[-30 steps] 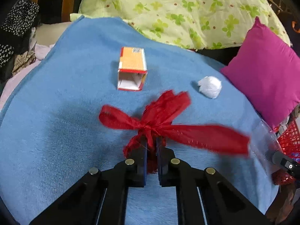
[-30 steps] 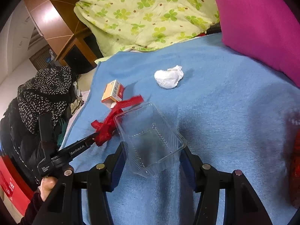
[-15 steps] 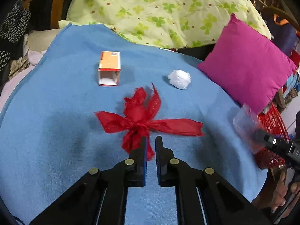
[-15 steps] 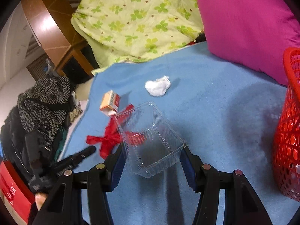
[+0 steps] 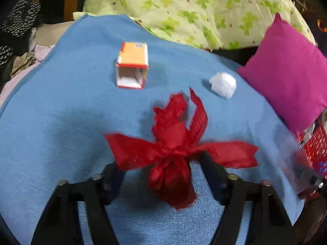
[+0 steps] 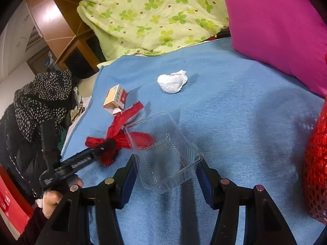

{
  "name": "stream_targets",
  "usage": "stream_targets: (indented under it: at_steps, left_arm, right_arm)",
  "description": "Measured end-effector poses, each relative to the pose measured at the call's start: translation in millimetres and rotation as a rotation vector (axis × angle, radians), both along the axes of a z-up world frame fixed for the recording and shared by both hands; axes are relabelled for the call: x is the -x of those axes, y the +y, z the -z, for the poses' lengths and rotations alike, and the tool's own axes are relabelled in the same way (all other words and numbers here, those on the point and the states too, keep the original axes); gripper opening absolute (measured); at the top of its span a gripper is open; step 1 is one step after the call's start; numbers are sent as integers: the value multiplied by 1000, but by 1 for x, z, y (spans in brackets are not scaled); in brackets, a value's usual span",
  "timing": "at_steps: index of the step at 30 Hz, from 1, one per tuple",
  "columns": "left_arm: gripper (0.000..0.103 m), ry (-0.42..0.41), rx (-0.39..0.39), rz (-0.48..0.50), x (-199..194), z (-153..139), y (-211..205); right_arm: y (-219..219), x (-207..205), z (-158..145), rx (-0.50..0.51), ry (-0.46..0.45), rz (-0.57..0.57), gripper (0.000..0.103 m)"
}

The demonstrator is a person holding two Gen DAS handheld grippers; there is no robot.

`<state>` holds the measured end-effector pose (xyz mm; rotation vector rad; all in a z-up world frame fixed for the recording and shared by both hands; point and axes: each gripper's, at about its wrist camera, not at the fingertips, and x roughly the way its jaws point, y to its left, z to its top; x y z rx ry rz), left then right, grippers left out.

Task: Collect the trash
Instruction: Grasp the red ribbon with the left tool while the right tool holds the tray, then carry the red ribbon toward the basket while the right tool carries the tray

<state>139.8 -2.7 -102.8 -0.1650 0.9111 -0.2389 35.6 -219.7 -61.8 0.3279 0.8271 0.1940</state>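
A blue terry blanket point(image 5: 61, 126) covers a bed, with a pale green clover-print quilt point(image 5: 184, 10) heaped at the far end and a magenta cushion point(image 5: 286, 71) lying at the blanket's right edge. On the blanket lie three loose pieces of trash: an orange and white cardboard box point(image 5: 132, 65) with its open end toward the camera, a crumpled white paper ball point(image 5: 223, 84) near the cushion, and a frayed red ribbon bow point(image 5: 175, 143) closest to the left wrist camera.

The left tongs point(image 5: 161, 165) have just been opening; their jaws now stand apart on either side of the bow's knot, and the bow's lower tail hangs between them with neither pad pressing on it. In the right wrist view a person's hand point(image 6: 51, 200) grips the handle of those tongs at the blanket's left edge.

The right tongs point(image 6: 165, 169) are closed on a clear plastic clamshell tray point(image 6: 163, 149), a pad against each of its side walls, the tray tilted with its open face up. A red perforated plastic basket point(image 6: 316, 163) stands at the right edge of that view, beside the bed. A black garment with white spots point(image 6: 40, 98) is piled beyond the blanket's left side.
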Motion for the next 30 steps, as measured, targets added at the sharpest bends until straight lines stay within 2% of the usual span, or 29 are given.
stream_targets:
  at_steps: [1,4,11,16,22,30]
  left_arm:
    - [41,17,-15,13,-1,4,-3]
    - [24,-1,-47,25,2,3,-9]
    - [22,-81,9,25,24,-26,-10]
    - [22,-171,16,75,50,-53,-22]
    - [22,-249,28,128,68,-71,-38]
    - [22,-260,9,136,82,-78,-48]
  right_arm:
    - [2,0,0,6,-4,-2,59]
    - [2,3,-3,20,-18,-1,59]
    - [-6,12,-14,19,-60,22,59]
    - [-10,22,-29,34,-134,37,59]
    - [-15,33,-42,24,-201,43,59]
    - [-21,41,-47,31,-228,59,59]
